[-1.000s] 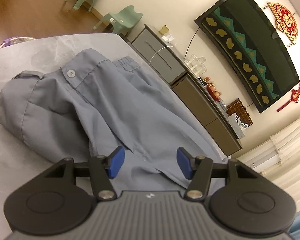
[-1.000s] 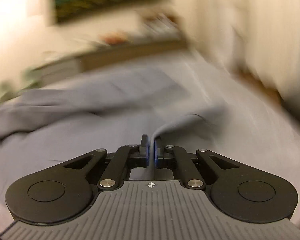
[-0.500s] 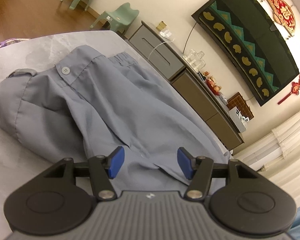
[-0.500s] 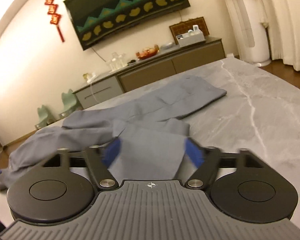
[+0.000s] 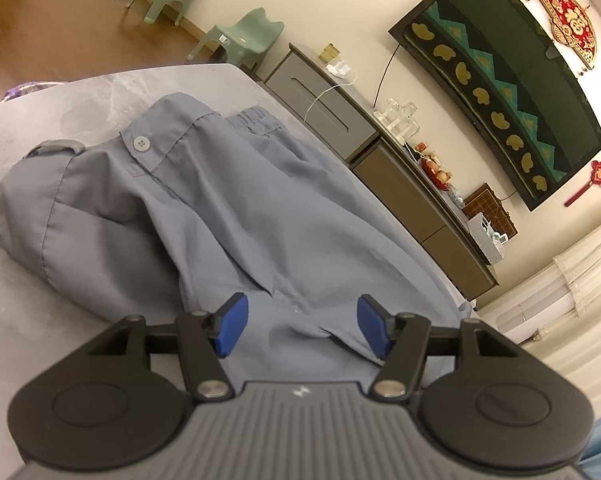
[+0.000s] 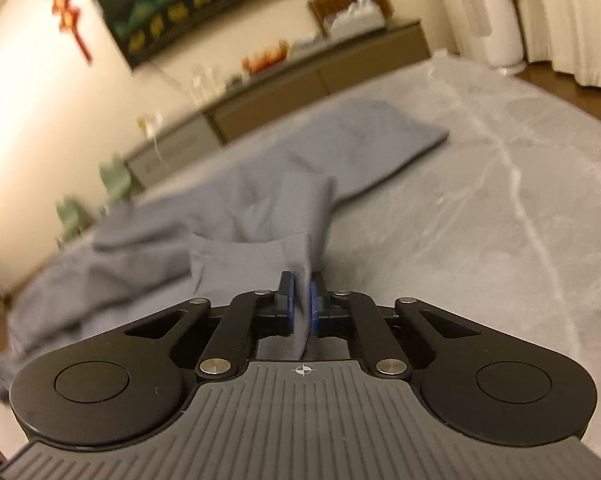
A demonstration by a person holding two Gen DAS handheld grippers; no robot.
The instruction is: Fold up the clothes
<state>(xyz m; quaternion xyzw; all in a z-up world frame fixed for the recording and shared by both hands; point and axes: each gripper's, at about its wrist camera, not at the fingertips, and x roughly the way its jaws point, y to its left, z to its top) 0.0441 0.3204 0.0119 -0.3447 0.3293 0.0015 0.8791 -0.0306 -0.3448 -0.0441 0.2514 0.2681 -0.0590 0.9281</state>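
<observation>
A pair of grey-blue trousers (image 5: 236,208) lies spread on a grey marble table (image 5: 40,120), waistband and button (image 5: 140,143) at the far left. My left gripper (image 5: 298,330) is open, its blue pads just above the cloth near the crotch seam. In the right wrist view the trousers (image 6: 148,240) stretch away, one leg (image 6: 364,140) lying flat toward the far side. My right gripper (image 6: 300,304) is shut on the hem of the other trouser leg (image 6: 300,220), lifted off the table.
The marble table (image 6: 500,200) extends to the right of the trousers. Beyond the far edge stand a long low cabinet (image 5: 380,160) with small items, a dark wall hanging (image 5: 500,80), two green chairs (image 5: 240,36) and curtains (image 6: 560,8).
My right gripper, open half a second ago above the trouser leg, has shut on its hem and lifted it. The left gripper stays open, hovering with little shift.
</observation>
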